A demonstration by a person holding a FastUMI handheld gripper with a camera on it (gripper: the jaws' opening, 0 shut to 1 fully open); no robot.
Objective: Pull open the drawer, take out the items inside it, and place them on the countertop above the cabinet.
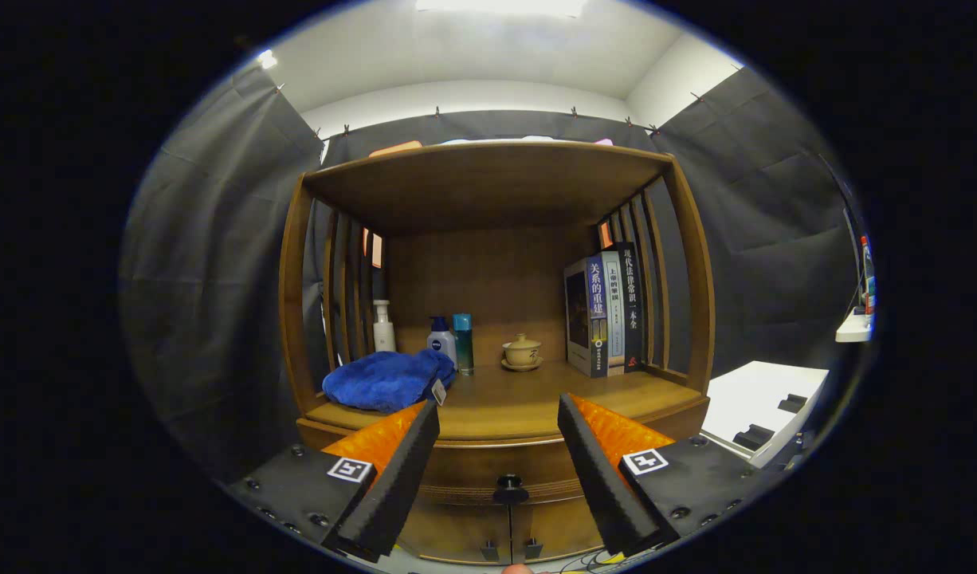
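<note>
Fingers (409, 470) spread wide, gripper (498, 418) holding nothing, and right between them sits the dark drawer knob (510, 488) on the closed drawer (504, 470). Above that knob runs the countertop (528, 402): blue towel (386, 380) up and left of the knob, bottles behind it, lidded cup (522, 351) above, books (606, 312) up and right.

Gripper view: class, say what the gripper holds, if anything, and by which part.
Nothing is held. The gripper is open, its fingers apart, with the drawer knob seen between them, untouched.
</note>
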